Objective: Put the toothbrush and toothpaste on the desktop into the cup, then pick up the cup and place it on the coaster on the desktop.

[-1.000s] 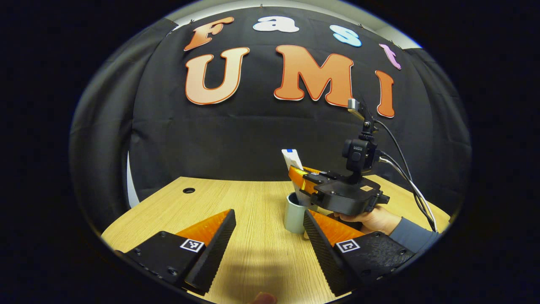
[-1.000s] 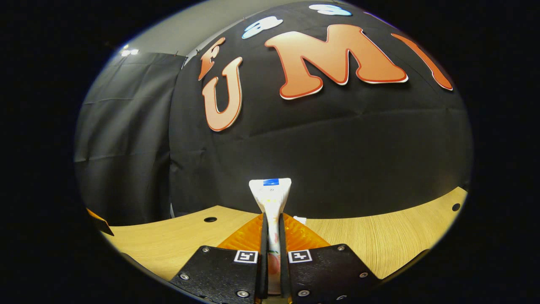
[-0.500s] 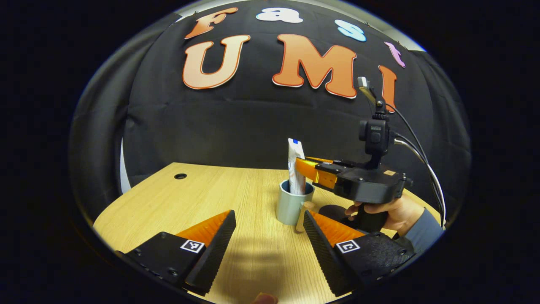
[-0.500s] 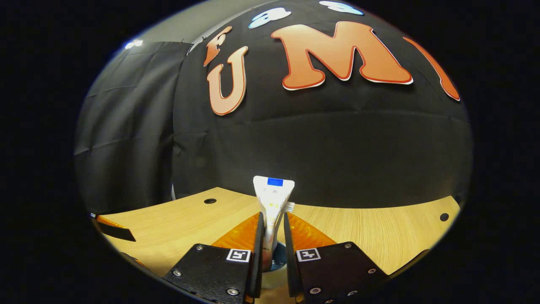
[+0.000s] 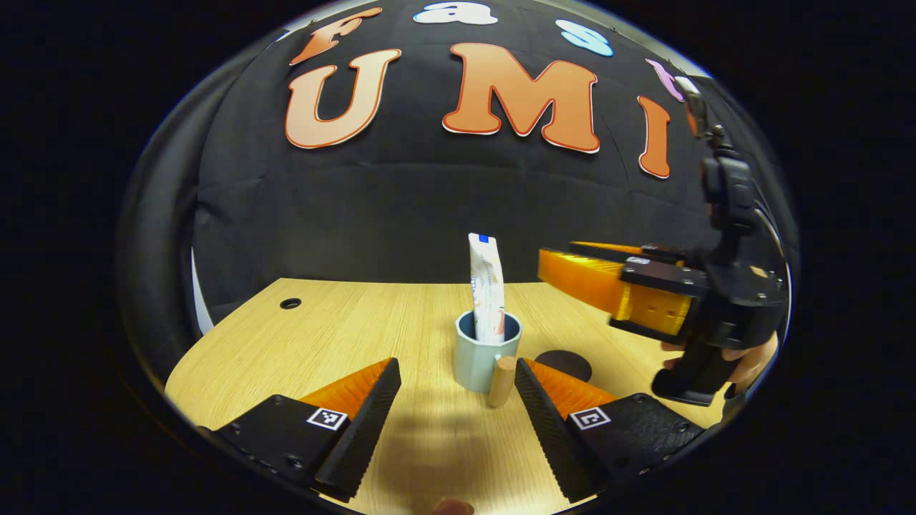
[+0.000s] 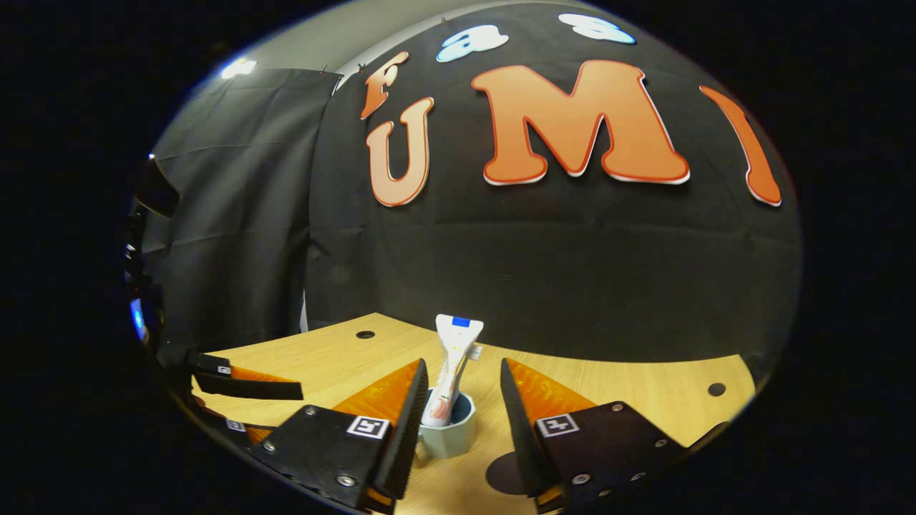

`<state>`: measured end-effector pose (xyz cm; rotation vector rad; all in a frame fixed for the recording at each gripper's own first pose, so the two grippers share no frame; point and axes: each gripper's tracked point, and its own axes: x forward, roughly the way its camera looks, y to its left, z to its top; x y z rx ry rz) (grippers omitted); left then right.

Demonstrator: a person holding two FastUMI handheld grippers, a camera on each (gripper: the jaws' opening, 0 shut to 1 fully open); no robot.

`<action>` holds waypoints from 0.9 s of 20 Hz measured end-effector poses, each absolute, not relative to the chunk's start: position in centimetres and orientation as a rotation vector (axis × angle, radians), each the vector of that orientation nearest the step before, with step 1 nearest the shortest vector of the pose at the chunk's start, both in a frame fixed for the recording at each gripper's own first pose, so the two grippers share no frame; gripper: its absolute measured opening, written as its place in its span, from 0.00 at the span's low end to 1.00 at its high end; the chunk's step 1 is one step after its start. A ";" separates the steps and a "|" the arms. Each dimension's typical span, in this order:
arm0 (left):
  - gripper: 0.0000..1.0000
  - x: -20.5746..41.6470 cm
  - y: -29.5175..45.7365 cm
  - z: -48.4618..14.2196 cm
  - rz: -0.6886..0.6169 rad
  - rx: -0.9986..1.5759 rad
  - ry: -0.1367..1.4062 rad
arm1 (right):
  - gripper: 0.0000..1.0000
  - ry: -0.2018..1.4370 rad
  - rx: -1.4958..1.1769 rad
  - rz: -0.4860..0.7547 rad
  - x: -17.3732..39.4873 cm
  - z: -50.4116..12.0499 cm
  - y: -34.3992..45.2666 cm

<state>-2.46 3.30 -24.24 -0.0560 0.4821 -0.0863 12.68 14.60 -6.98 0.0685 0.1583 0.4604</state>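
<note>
Toothpaste [image 5: 486,290] stands in the cup [image 5: 478,357], cap end down, crimped end up, leaning slightly. In the right gripper view the tube [image 6: 451,372] tilts against the cup's [image 6: 447,433] rim, and a toothbrush head [image 6: 474,351] shows just behind the tube's upper part. The cup sits on the wooden desktop [image 5: 343,343], its wooden handle [image 5: 501,381] facing the left gripper. The dark round coaster [image 5: 563,364] lies just beside the cup, to its right in the left gripper view; the cup is not on it.

Change vs. 0.5 s ago: the right gripper [image 6: 458,422] then had its fingers close around the tube; now they are spread wide, nothing between them touching, and the tube is free. In the left gripper view that gripper [image 5: 572,268] has drawn back to the right and sits higher, held by a hand [image 5: 744,361].

Left gripper [image 5: 458,400]: fingers parted as before, holding nothing, low over the desktop in front of the cup.
</note>
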 end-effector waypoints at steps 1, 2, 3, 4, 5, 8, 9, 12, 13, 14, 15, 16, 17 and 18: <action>0.97 -1.8 2.9 -24.3 -0.092 -0.061 0.490 | 0.73 0.138 0.065 0.452 12.2 -5.9 13.7; 0.97 -1.3 2.4 -24.3 -0.102 -0.067 0.503 | 0.78 0.120 0.068 0.442 11.8 -4.8 12.8; 0.97 -0.8 2.1 -24.4 -0.107 -0.077 0.522 | 0.85 0.111 0.071 0.434 11.4 -3.8 11.9; 0.97 -0.2 1.6 -24.5 -0.119 -0.088 0.543 | 0.87 0.104 0.074 0.423 11.0 -3.0 10.9; 0.97 0.4 1.2 -25.0 -0.124 -0.098 0.570 | 0.90 0.098 0.077 0.412 10.5 -2.5 9.8; 0.97 1.9 0.0 -26.1 -0.146 -0.116 0.679 | 0.92 0.088 0.082 0.378 9.3 -1.1 7.1; 0.97 2.5 -0.4 -26.7 -0.152 -0.123 0.720 | 0.92 0.085 0.083 0.364 8.9 -1.0 6.1; 0.98 3.0 -1.1 -29.0 -0.156 -0.160 0.863 | 0.93 0.087 0.086 0.342 7.9 -0.9 4.1; 0.98 3.3 -1.3 -29.7 -0.155 -0.171 0.917 | 0.93 0.089 0.086 0.335 7.6 -1.1 3.4; 0.98 2.9 -1.7 -30.3 -0.160 -0.197 0.971 | 0.93 0.090 0.089 0.327 7.3 -1.2 2.8; 0.98 2.9 -1.7 -30.4 -0.156 -0.210 1.009 | 0.93 0.092 0.094 0.326 7.0 -1.4 2.4; 0.98 3.0 -1.6 -30.8 -0.144 -0.205 1.042 | 0.93 0.095 0.102 0.326 6.8 -1.6 2.0; 0.98 2.8 -1.8 -31.5 -0.130 -0.197 1.069 | 0.93 0.100 0.112 0.328 6.5 -1.7 1.7; 0.98 3.0 -2.0 -32.1 -0.123 -0.187 1.097 | 0.93 0.107 0.121 0.328 6.2 -2.1 1.5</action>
